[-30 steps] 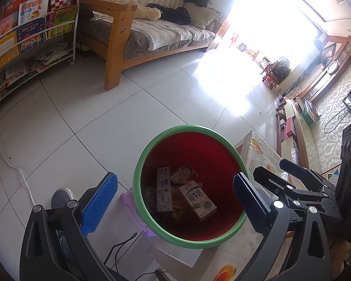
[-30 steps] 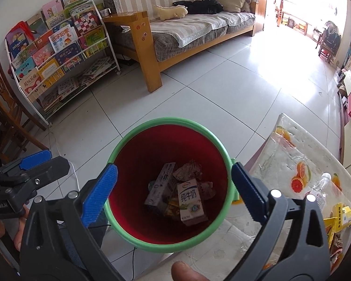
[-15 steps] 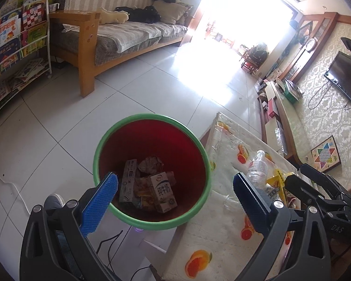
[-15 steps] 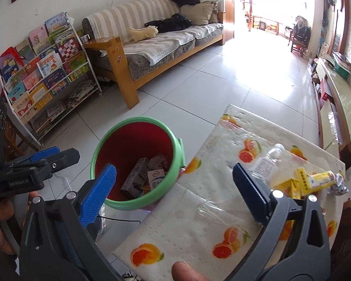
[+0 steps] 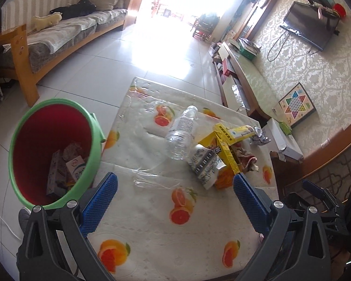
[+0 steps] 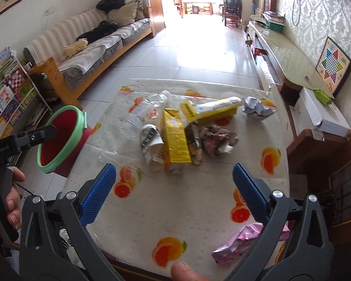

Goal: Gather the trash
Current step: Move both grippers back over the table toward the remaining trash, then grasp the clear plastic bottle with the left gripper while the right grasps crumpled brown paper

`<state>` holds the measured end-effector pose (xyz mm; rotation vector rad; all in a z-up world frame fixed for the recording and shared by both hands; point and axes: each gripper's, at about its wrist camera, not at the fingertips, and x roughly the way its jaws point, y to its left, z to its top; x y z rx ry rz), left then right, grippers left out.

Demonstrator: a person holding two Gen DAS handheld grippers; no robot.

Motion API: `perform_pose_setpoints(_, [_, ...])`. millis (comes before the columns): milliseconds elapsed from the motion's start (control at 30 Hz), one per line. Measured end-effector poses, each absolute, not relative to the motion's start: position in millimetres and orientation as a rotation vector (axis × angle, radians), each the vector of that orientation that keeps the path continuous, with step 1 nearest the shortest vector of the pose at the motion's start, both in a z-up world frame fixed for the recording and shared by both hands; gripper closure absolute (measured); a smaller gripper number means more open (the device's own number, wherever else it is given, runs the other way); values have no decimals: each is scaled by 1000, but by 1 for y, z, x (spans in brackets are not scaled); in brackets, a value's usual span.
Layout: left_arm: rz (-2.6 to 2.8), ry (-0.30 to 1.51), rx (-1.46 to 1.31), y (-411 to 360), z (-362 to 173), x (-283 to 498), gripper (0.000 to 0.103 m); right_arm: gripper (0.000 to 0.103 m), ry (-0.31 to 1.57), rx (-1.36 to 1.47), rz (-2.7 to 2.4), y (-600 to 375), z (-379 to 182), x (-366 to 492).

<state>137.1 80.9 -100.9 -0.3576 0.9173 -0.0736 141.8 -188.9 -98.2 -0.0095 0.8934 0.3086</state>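
Left gripper (image 5: 174, 195): jaws wide, empty | right gripper (image 6: 174, 190): jaws wide, empty | trash pile (image 6: 175, 128): table (image 6: 175, 210) centre-far, near half bare | bin (image 5: 51, 149): beside left table edge, part-filled.

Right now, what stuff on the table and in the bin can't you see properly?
- Pink wrapper, right wrist view: the right gripper's finger covers part of it.
- Bin, left wrist view: its wall hides the cartons' lower parts.
- Crumpled wrappers, right wrist view: the print is too small to read.
- Clear bottle, right wrist view: the yellow carton overlaps its lower end.
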Motion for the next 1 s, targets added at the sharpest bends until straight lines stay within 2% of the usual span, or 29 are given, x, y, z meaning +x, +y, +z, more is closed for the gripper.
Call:
perform_pose_setpoints(333, [-161,1058,-339,14,-146,184,8,5,920,56,206,-256,-125,159])
perform_pose_setpoints(500, [-71,1076,-430,14,-163,212,8,5,935,58,224,-256,-133,171])
perform_pose_setpoints(1000, [-35,1185,-196,19,-195,321,9,6,1048,92,207,-245,-194,265])
